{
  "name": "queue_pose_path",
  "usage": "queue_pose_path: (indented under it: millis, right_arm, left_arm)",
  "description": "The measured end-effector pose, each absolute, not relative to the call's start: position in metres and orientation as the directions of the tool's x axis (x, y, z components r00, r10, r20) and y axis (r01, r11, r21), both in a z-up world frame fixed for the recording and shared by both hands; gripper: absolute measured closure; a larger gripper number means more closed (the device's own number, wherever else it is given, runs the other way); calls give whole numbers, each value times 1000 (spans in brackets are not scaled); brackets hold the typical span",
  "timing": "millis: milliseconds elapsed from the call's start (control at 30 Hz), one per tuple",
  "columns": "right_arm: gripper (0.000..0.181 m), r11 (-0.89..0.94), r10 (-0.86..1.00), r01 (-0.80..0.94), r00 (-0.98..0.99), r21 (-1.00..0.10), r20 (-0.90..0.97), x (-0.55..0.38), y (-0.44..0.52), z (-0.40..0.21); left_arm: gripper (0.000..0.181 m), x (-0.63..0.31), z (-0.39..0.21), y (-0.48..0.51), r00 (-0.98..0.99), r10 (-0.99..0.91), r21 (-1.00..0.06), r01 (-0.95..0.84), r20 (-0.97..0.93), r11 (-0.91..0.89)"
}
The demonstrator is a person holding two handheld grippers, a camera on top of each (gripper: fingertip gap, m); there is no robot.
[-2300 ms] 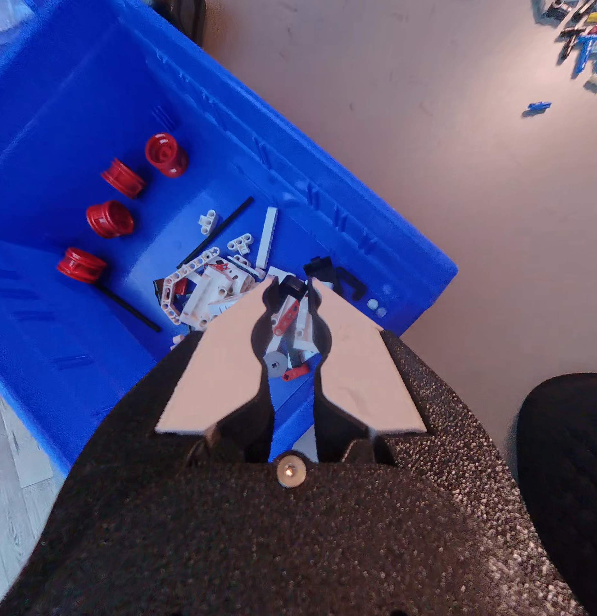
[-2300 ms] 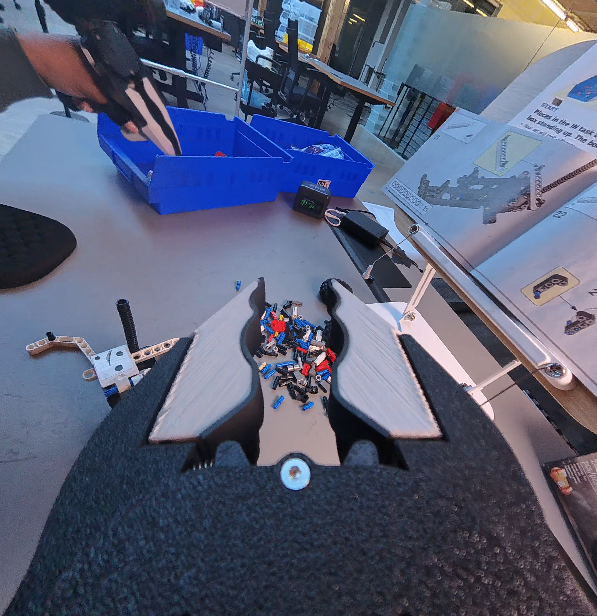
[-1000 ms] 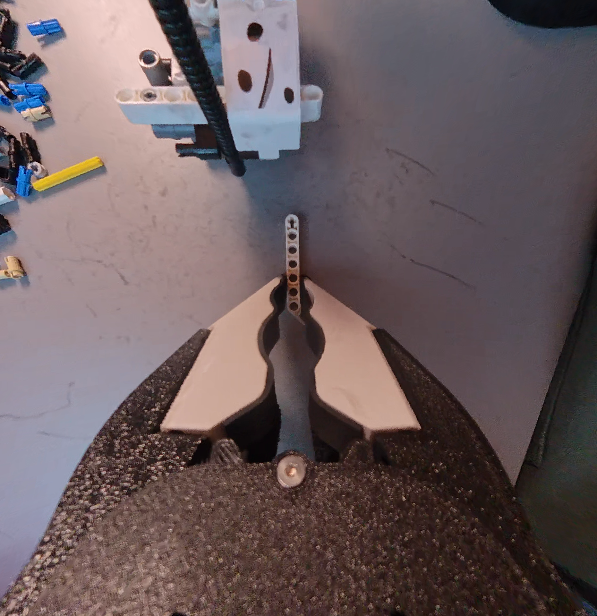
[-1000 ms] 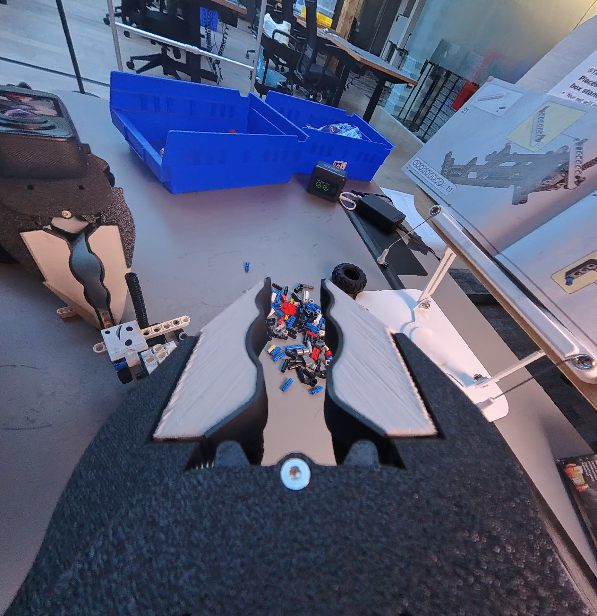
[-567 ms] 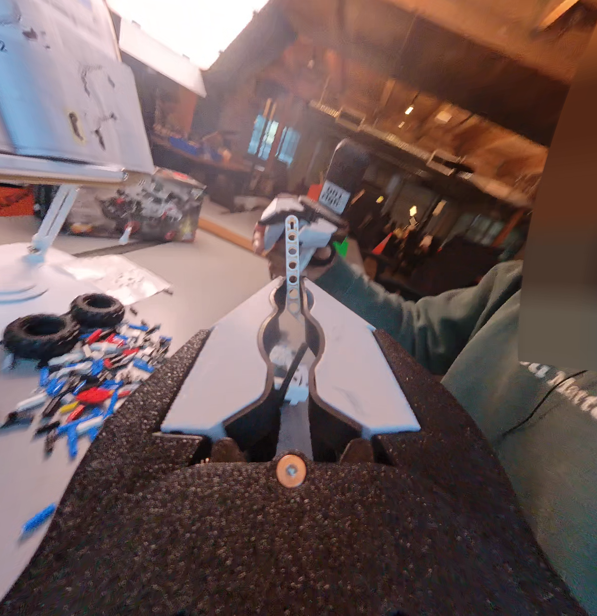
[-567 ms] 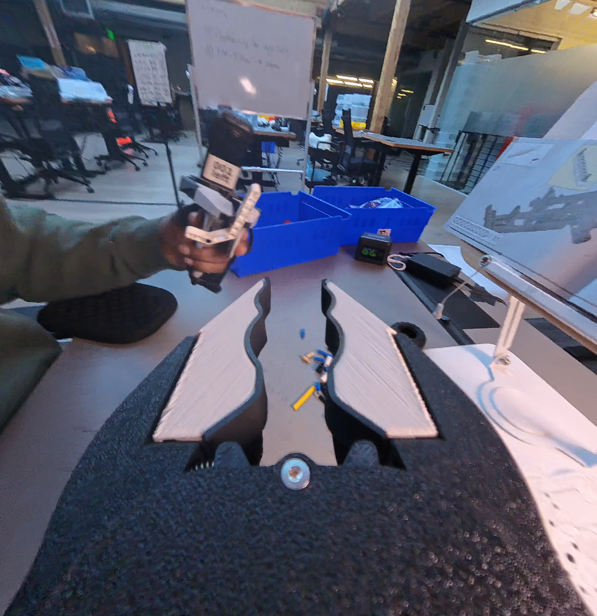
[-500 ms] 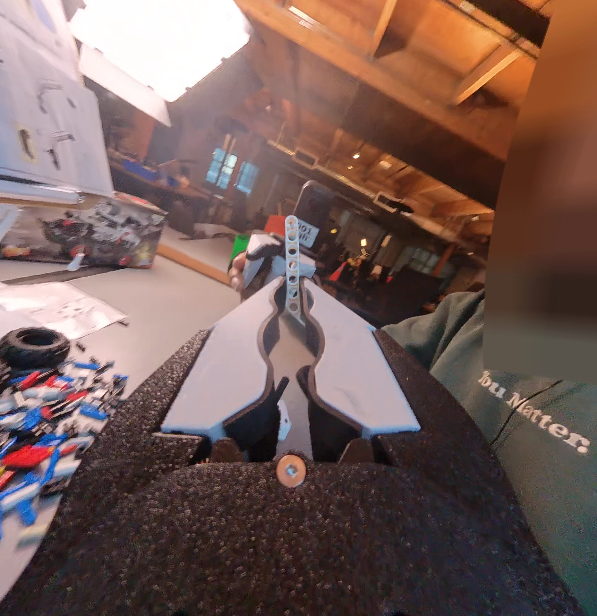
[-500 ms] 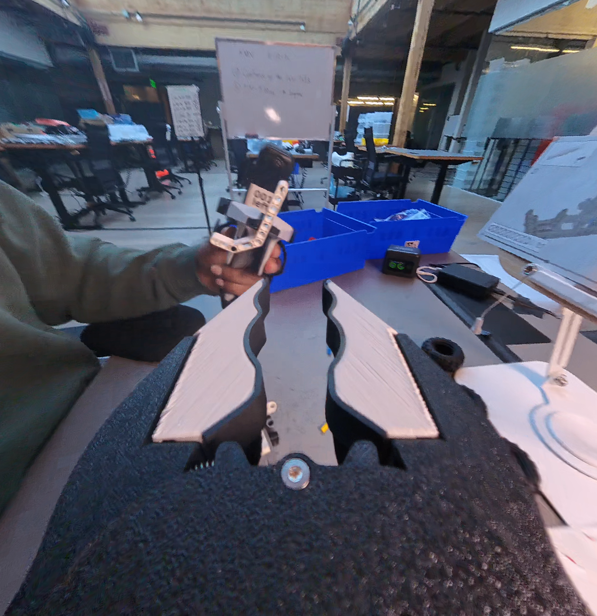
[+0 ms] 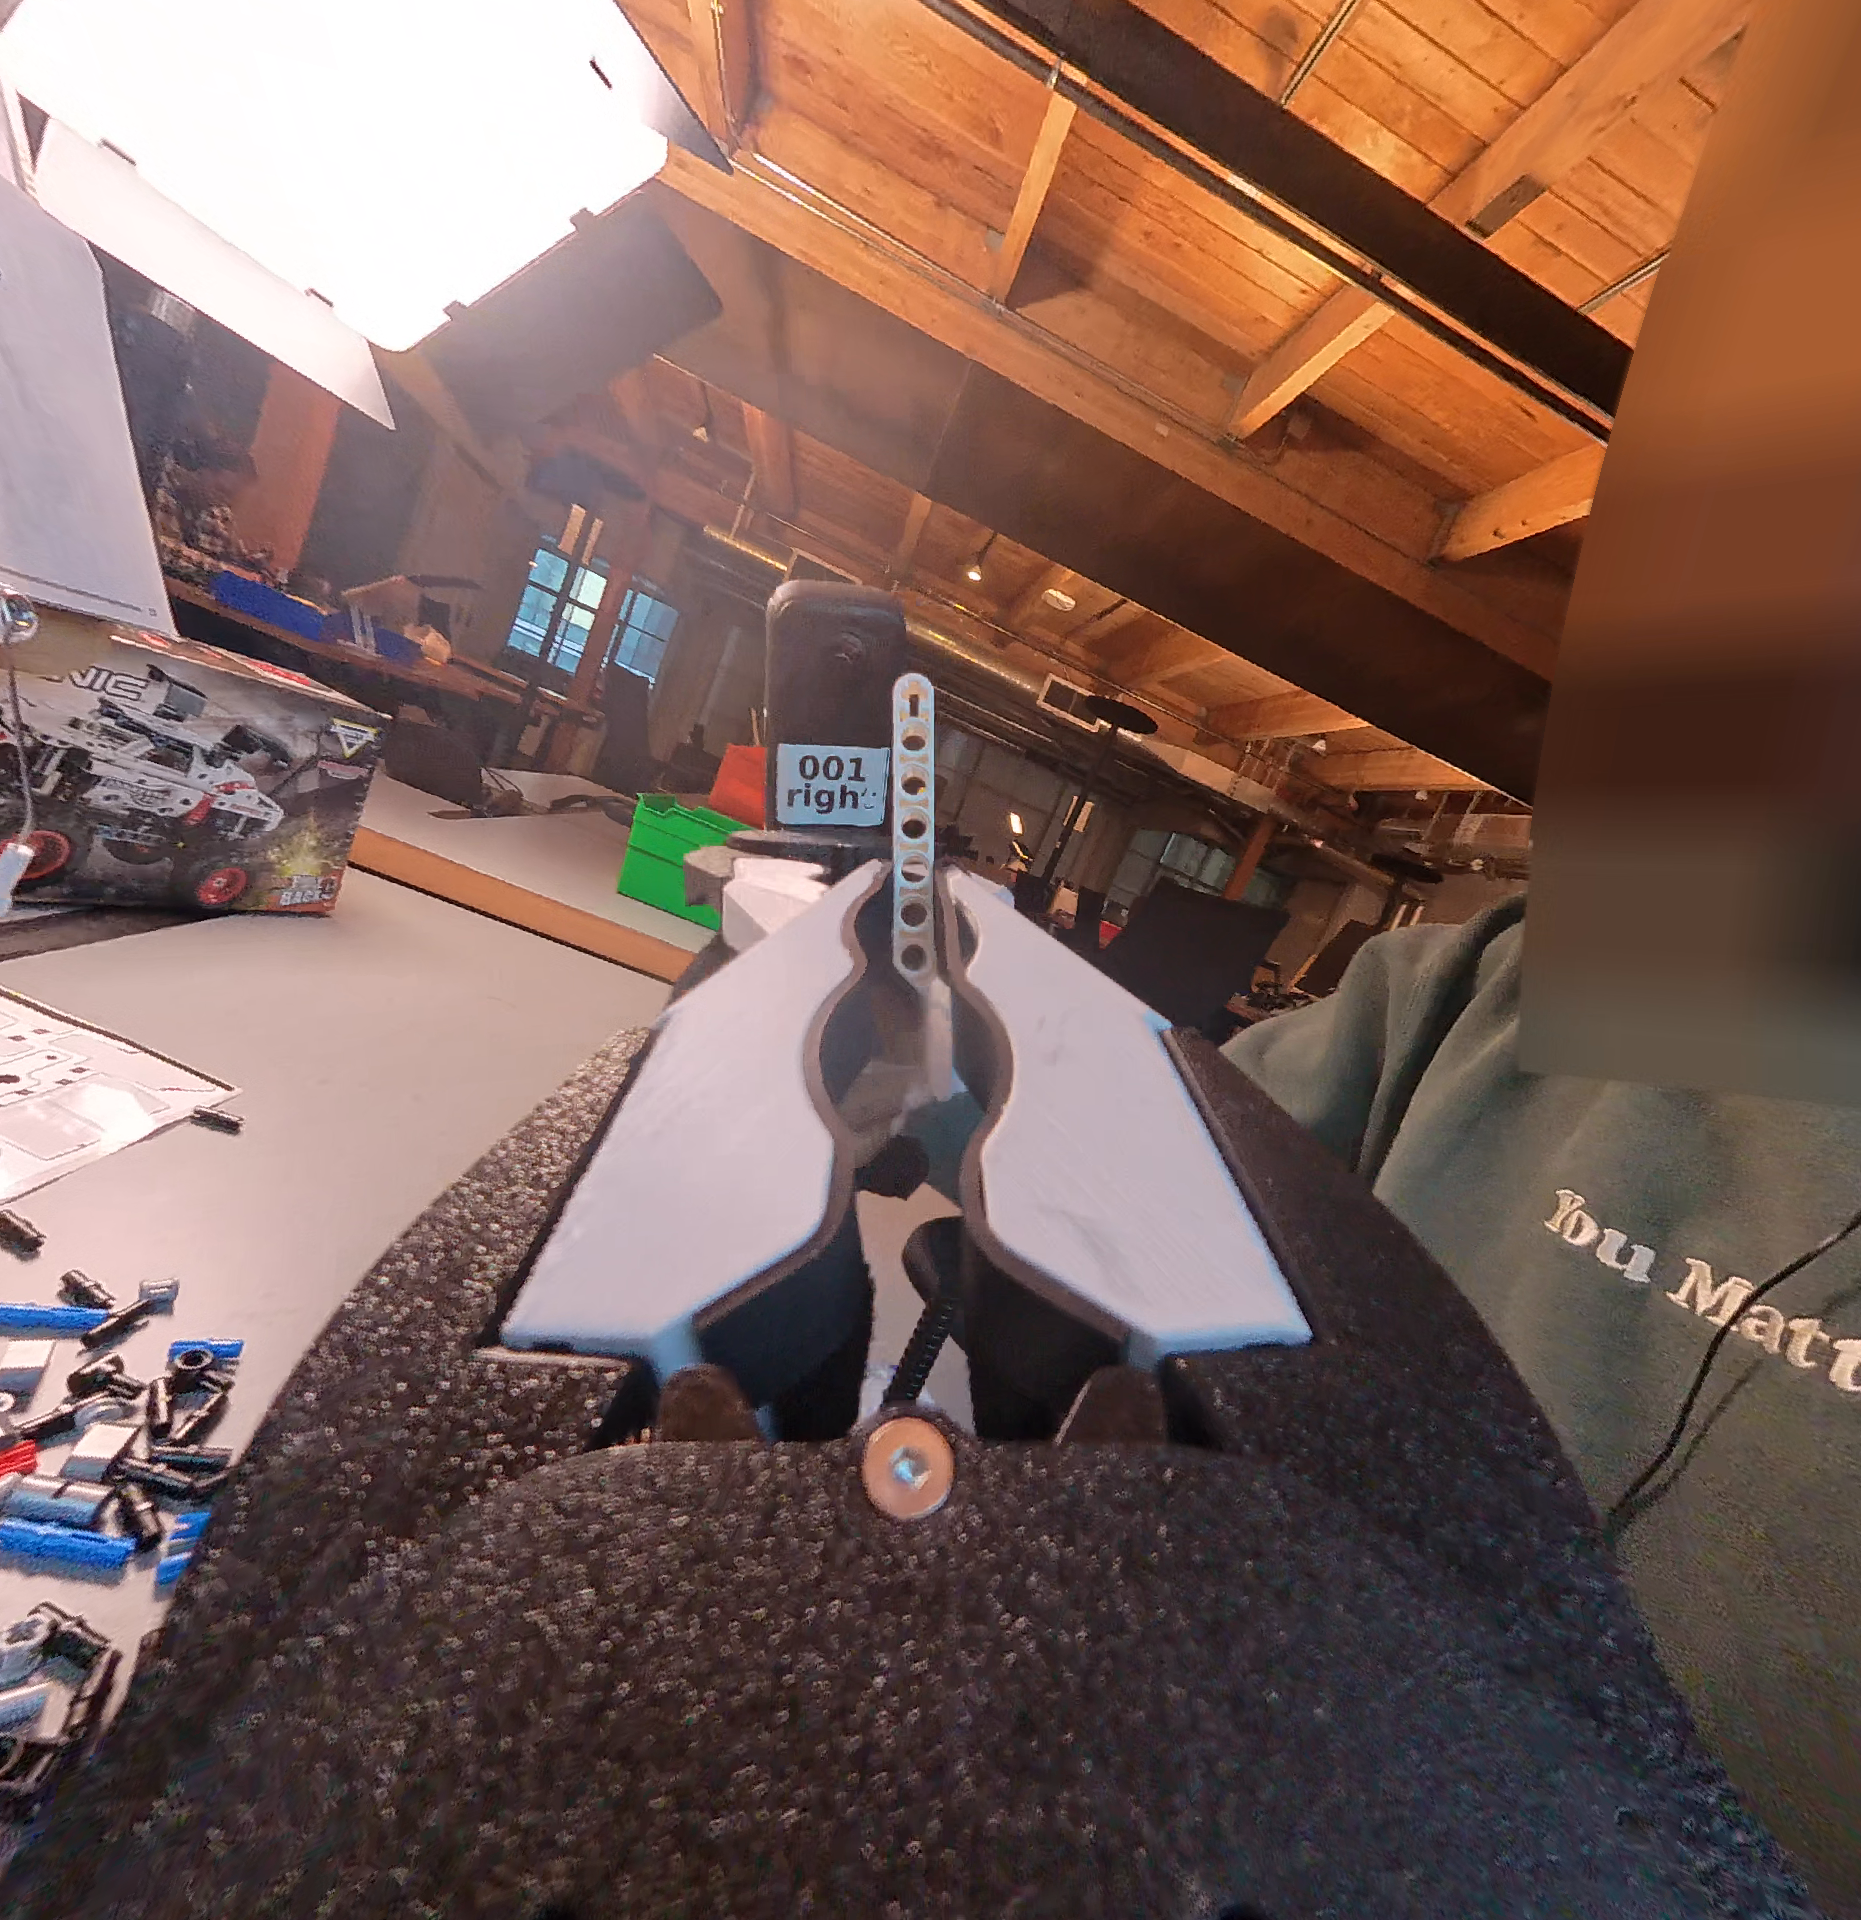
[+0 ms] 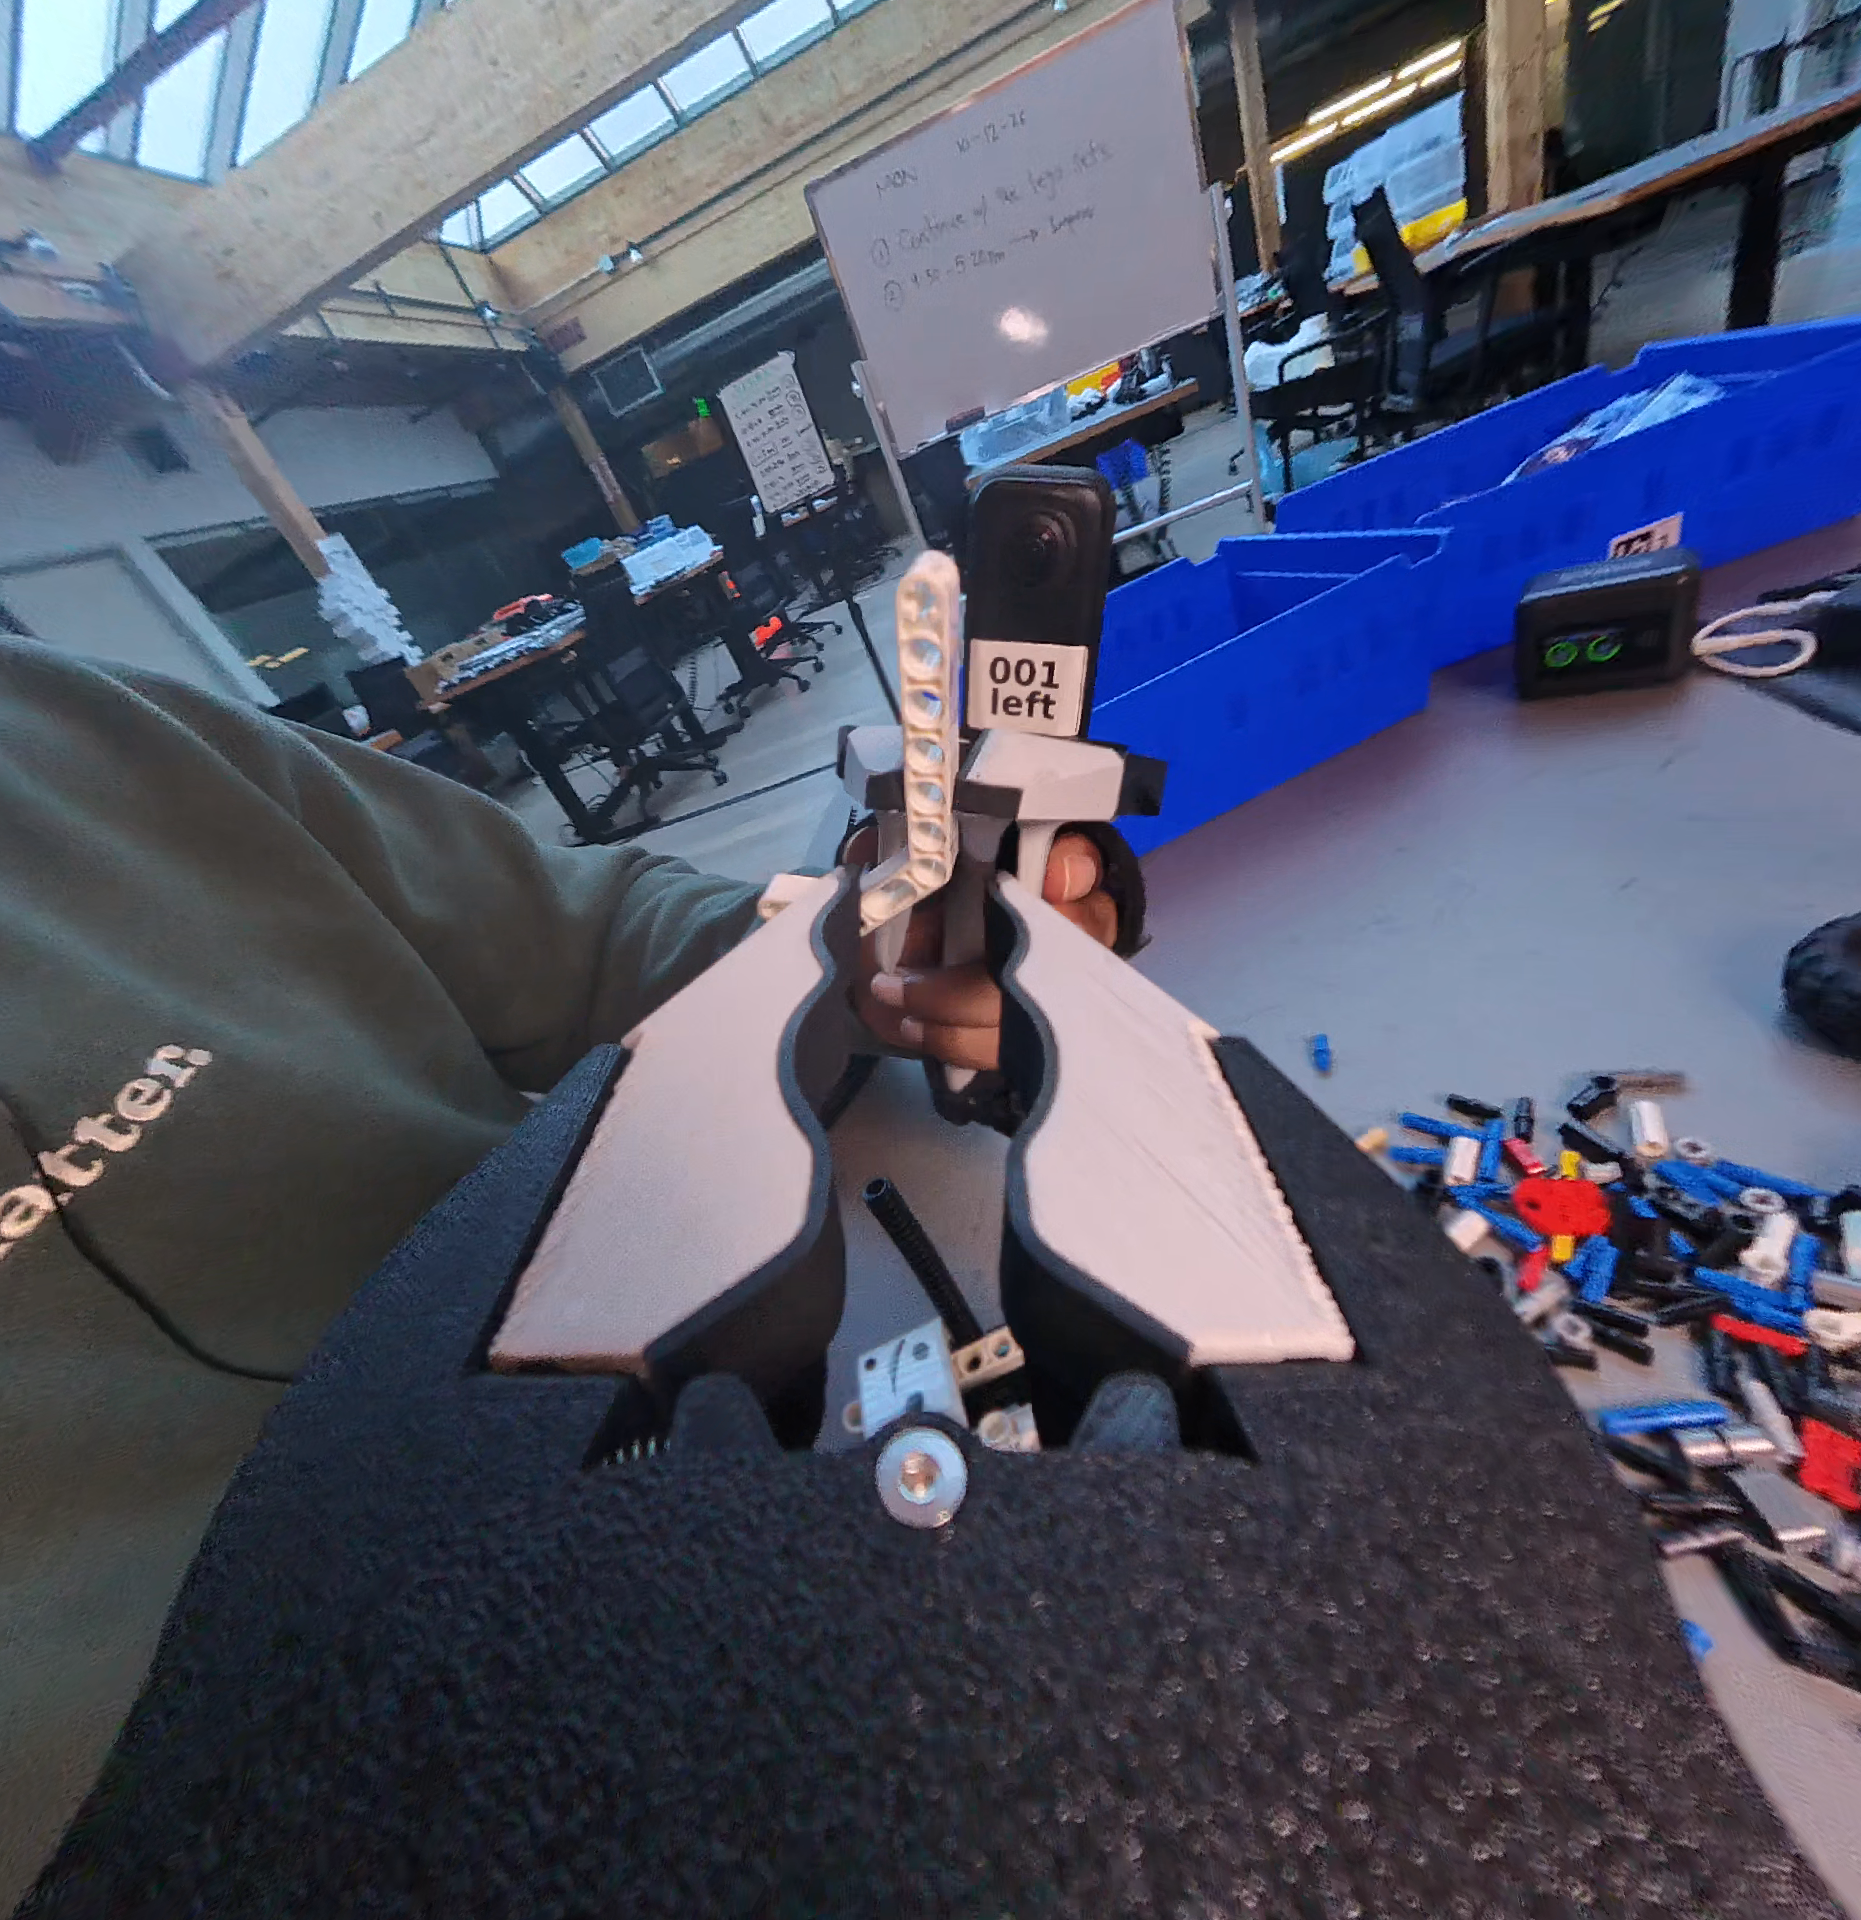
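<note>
- Your left gripper (image 9: pixel 910 914) pinches the lower end of a pale grey perforated beam (image 9: pixel 913 821), which stands upright above the fingertips with most of its holes showing.
- Seen from the right wrist view, that angled beam (image 10: pixel 921 748) is lifted well above the grey table (image 10: pixel 1477 852).
- Your right gripper (image 10: pixel 910 935) has its fingers spread and holds nothing; the beam sits just beyond its tips.
- The beam looks light, stiff and smooth-sided; a pinch across its flat faces near the free upper end would likely hold best.
- Small loose pieces (image 10: pixel 1674 1247) lie scattered on the table, and a partial white assembly (image 10: pixel 905 1371) rests under the right gripper.
</note>
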State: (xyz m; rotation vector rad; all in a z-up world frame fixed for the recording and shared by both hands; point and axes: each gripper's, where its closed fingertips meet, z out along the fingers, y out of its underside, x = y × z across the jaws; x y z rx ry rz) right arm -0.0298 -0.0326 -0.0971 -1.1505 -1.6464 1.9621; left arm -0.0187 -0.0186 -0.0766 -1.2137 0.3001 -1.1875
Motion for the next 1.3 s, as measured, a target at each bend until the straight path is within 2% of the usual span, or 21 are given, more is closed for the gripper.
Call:
queue_pose_path:
  millis: [133, 167, 267, 367, 400, 467, 500, 567, 667, 767, 800, 867, 900, 967, 1033, 1100, 1167, 1200, 1267, 1300]
  right_arm:
    - [162, -360, 593, 318, -648, -877, -478, -30, -44, -98]
    - [169, -373, 598, 308, -642, -875, -480, -32, -43, -98]
    - [173, -335, 669, 283, -601, -899, -438, -37, -34, -104]
    - [175, -186, 848, 200, -461, -962, -260, -47, -8, -111]
    - [175, -92, 915, 161, -375, -983, -148, -50, 6, -112]
    - [176, 210, 965, 76, -176, -975, 194, -51, 33, -107]
    - [176, 372, 924, 24, -107, -928, 368, -47, 36, -100]
    - [176, 652, 758, -15, 30, -758, 652, -42, 37, -90]
    - [175, 897, 431, 38, 145, -441, 890, -40, 33, -94]
    - [176, 958, 270, 58, 144, -281, 952, -44, 23, -104]
    - [175, 965, 245, 65, 125, -254, 961, -47, 19, -108]
    - [175, 971, 220, 62, 133, -230, 966, -48, 15, -110]
    - [175, 971, 220, 65, 128, -230, 967, -49, 16, -110]
    - [171, 949, 306, 46, 101, -312, 947, -49, 18, -113]
    - [164, 872, 487, 46, 11, -487, 873, -49, 27, -121]
    - [159, 697, 717, 66, -98, -714, 690, -47, 35, -126]
    - [151, 427, 897, 119, -175, -896, 405, -45, 40, -126]
    - [151, 291, 943, 149, -208, -945, 258, -46, 38, -126]
    - [150, 99, 972, 204, -227, -974, 51, -48, 36, -127]
    - [151, 54, 975, 219, -224, -974, 4, -50, 33, -127]
  left_arm:
    - [175, -21, -78, -17, 494, -808, -861, 507, 321, -32]
    - [175, -21, -76, -19, 499, -811, -863, 505, 304, -13]
    - [173, -24, -79, -17, 535, -792, -875, 484, 295, 2]
    - [165, -35, -88, -9, 562, -742, -865, 500, 365, -47]
    - [160, -40, -92, -6, 558, -724, -850, 522, 405, -73]
    - [154, -47, -96, -3, 488, -715, -788, 598, 501, -143]
    - [153, -49, -97, -3, 420, -721, -741, 645, 551, -190]
    - [152, -54, -98, -3, 262, -726, -623, 729, 636, -283]
    - [150, -49, -96, -7, 43, -727, -494, 761, 686, -421]
    - [151, -30, -107, -7, 53, -699, -538, 681, 713, -496]
    - [152, -24, -110, -8, 81, -699, -567, 654, 710, -501]
    - [171, -20, -114, -8, 159, -704, -629, 613, 692, -478]
    - [172, -20, -117, -7, 220, -702, -666, 589, 677, -458]
    - [175, -23, -124, -4, 366, -692, -754, 519, 622, -403]
    - [176, -31, -140, 3, 611, -639, -884, 337, 467, -324]
    - [175, -48, -159, 10, 820, -535, -961, 66, 206, -270]
    - [175, -68, -168, 15, 910, -411, -955, -167, -54, -246]
    - [175, -74, -170, 17, 920, -362, -939, -247, -149, -240]
    - [175, -80, -171, 19, 906, -293, -895, -377, -305, -236]
    - [175, -82, -172, 20, 887, -268, -866, -440, -377, -238]
